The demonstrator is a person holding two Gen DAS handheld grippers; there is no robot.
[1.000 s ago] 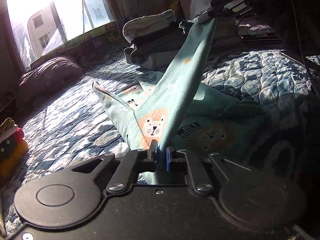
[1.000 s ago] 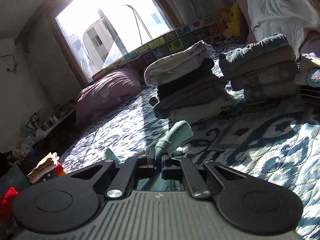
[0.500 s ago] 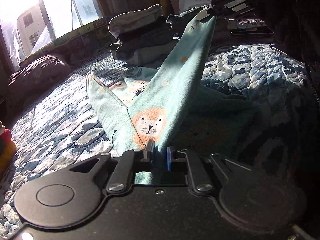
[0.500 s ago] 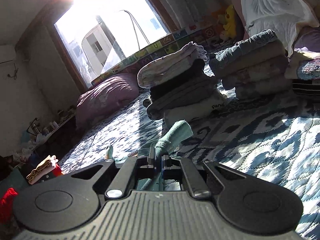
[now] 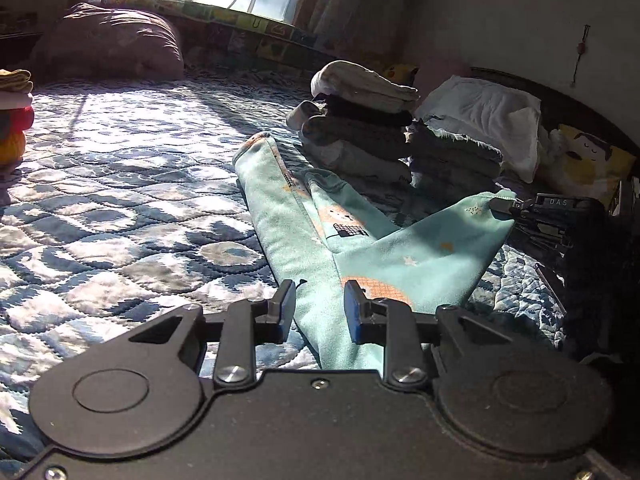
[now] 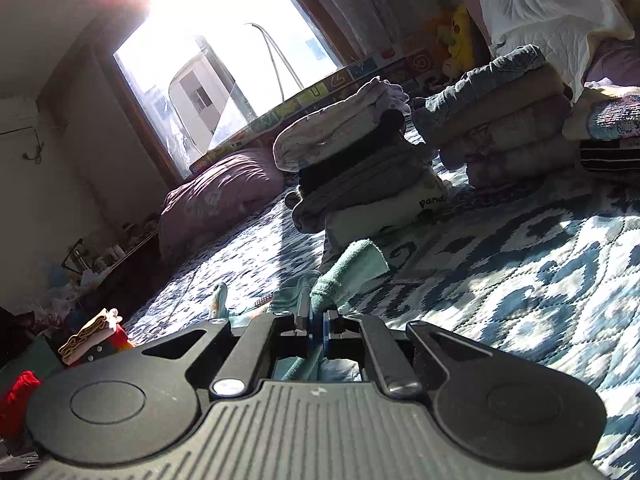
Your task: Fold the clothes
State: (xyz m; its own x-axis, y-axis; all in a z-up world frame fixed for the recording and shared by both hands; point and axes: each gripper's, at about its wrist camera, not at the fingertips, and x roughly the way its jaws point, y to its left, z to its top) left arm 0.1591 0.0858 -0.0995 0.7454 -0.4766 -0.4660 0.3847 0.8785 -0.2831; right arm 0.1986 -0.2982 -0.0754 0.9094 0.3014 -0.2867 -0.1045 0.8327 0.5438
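Left gripper (image 5: pixel 319 305) jaws standing apart, hovering over the teal lion-print cotton garment (image 5: pixel 304 232) lying on the blue-white quilted bed (image 5: pixel 120 208); right gripper (image 6: pixel 316 322), at 3 o'clock in the left view, jaws clamping the garment's corner; folded clothes stacks (image 5: pixel 360 120) sitting at 1 o'clock

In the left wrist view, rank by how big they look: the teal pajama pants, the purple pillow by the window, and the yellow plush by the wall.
1. teal pajama pants, though nearest the camera
2. purple pillow
3. yellow plush, partly hidden
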